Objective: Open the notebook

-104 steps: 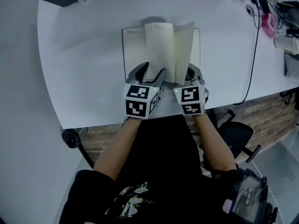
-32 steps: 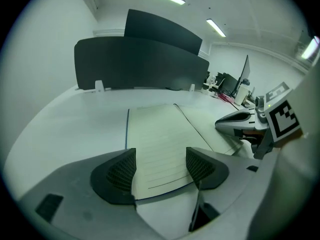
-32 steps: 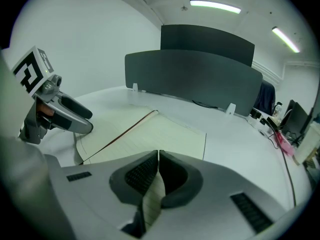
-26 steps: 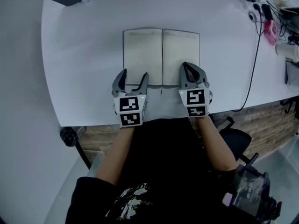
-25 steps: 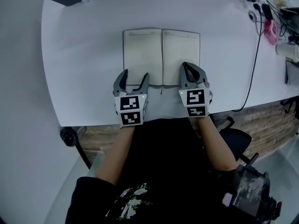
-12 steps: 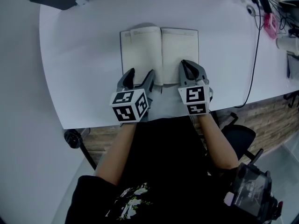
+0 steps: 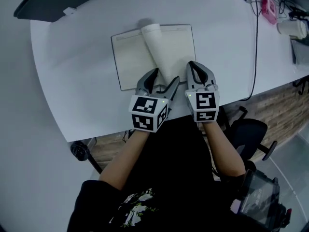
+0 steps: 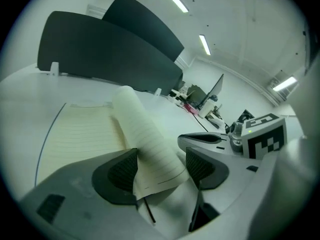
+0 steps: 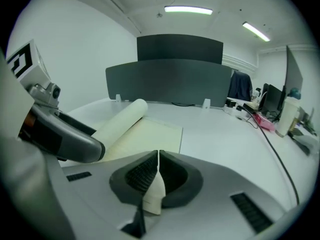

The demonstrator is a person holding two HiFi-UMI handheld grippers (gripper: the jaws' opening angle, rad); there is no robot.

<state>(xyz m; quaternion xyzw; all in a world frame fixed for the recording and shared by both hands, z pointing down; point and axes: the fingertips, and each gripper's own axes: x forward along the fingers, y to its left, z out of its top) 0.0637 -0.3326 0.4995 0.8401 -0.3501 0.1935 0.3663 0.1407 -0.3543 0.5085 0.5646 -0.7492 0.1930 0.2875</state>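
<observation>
White table: carries the notebook, open and flat, close to the near edge, directly in front of the person. Left-hand leaf lined, flat, uncovered.

Curled page: rises from the right half, arches back toward the spine in a loose roll, with its lower corner lifted off the stack beneath.

Left gripper: jaws apart. Straddles that lifted corner, with the paper between the pads but not pinched. Sheet close against the left-hand pad and clear of the other; actual contact not decidable. Points forward and down, with its marker cube toward the person.

Right gripper: jaws together, clamped on the right-hand page at its lower edge, with a cream tongue of paper poking out behind the closed pads. Sits at the notebook's lower right, just beside the left gripper and apart from it.

Beyond the notebook: dark partition along the table's far edge.

Far right: black cable across the tabletop and over the near edge. Desk clutter at the corner, too small to name.

Below the table edge: office chair; bare forearms behind both grippers.
</observation>
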